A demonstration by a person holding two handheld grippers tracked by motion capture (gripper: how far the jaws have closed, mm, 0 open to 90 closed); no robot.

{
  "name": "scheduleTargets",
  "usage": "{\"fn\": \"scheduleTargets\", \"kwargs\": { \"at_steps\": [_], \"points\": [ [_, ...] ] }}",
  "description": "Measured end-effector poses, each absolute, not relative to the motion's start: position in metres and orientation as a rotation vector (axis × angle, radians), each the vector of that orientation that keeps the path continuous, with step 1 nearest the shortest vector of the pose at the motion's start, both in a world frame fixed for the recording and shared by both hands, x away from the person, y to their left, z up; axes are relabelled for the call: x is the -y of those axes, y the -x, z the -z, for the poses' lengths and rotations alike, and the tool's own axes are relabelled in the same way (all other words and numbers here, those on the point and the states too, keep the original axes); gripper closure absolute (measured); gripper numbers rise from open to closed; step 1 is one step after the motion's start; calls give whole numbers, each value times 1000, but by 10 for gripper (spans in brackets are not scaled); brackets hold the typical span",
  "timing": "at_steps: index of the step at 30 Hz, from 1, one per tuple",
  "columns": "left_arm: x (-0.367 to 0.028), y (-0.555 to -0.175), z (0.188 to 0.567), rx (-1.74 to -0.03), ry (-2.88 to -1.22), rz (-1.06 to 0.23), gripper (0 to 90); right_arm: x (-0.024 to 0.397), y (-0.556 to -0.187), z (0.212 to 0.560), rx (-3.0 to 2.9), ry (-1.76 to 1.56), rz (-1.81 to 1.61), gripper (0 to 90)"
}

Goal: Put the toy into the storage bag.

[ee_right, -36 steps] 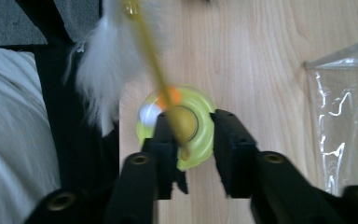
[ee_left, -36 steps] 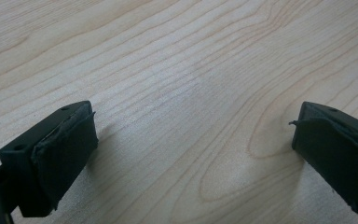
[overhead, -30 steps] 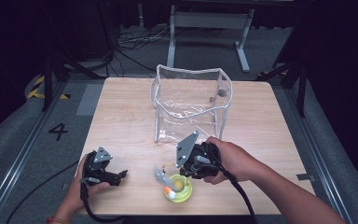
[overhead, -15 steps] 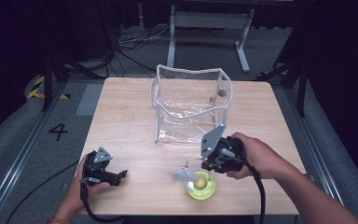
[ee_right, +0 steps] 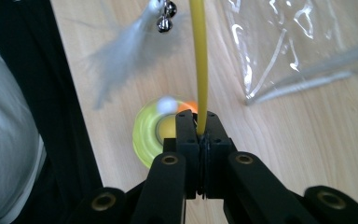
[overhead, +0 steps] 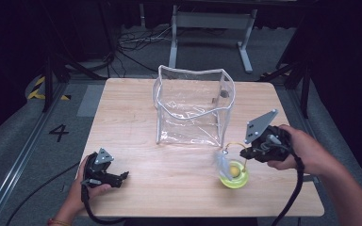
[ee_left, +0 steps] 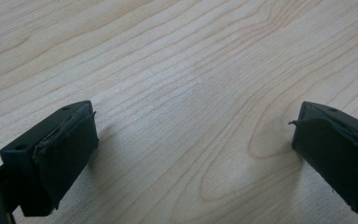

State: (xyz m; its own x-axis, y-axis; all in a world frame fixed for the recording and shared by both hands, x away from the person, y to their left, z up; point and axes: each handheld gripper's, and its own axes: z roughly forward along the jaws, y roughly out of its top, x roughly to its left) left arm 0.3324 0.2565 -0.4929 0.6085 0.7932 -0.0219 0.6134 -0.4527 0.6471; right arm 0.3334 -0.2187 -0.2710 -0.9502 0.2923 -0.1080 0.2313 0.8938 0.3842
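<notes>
Cat toy (overhead: 234, 174) wand pinched by right gripper (ee_right: 199, 133); left gripper (ee_left: 191, 154) spread; clear bag (overhead: 193, 108) beside.

Only readable thing here is a black "4" (overhead: 58, 133) marked on the grey floor (overhead: 37, 155), left of the table (overhead: 122, 108). Farther up that side there's a bit of yellow-and-black hazard tape (overhead: 40, 87) on the floor, no words on it.
</notes>
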Motion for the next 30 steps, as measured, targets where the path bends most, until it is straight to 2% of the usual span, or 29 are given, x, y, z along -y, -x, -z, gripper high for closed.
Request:
{"fn": "scheduleTargets", "kwargs": {
  "at_steps": [14, 30],
  "points": [
    [-256, -332, 493, -1104, -2215, -378, 5, 273, -355, 240, -2767, -607, -566, 885],
    [-257, -332, 493, -1107, -2210, -383, 6, 285, -403, 218, -2709, -746, -519, 885]
  ]
}}
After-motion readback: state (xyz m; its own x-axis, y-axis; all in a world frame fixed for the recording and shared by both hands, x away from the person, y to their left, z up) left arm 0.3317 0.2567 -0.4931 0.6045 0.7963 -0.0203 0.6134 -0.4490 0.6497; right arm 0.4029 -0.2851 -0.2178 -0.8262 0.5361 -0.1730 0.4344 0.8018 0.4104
